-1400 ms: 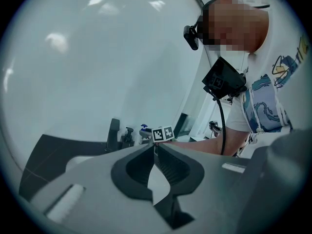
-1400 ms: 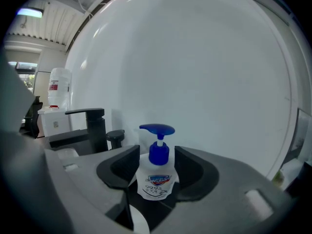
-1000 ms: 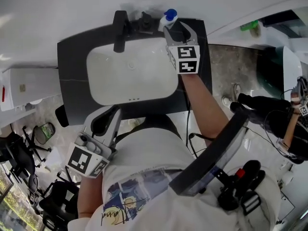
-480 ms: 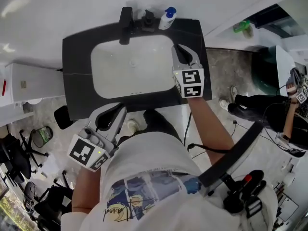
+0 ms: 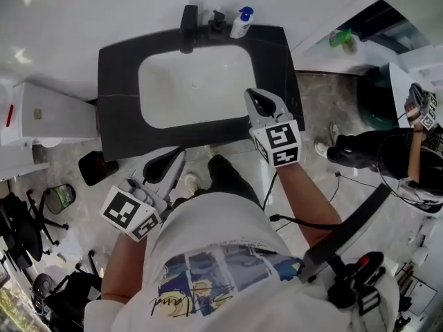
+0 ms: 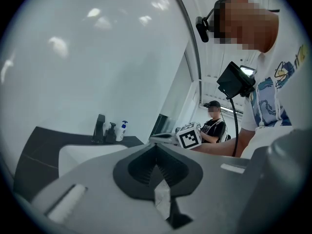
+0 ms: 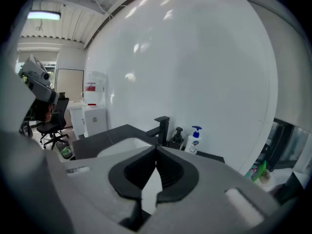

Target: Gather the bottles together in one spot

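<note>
No text is legible, not even on the white bottle (image 5: 241, 23).

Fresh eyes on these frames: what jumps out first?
A white basin in a black countertop dominates the head view, with a blue-pumped white bottle near the black tap at the back. The right hand-held gripper sits over the counter's right side, jaws just closed on nothing; the left hand-held gripper, also shut, is at the front edge.
</note>
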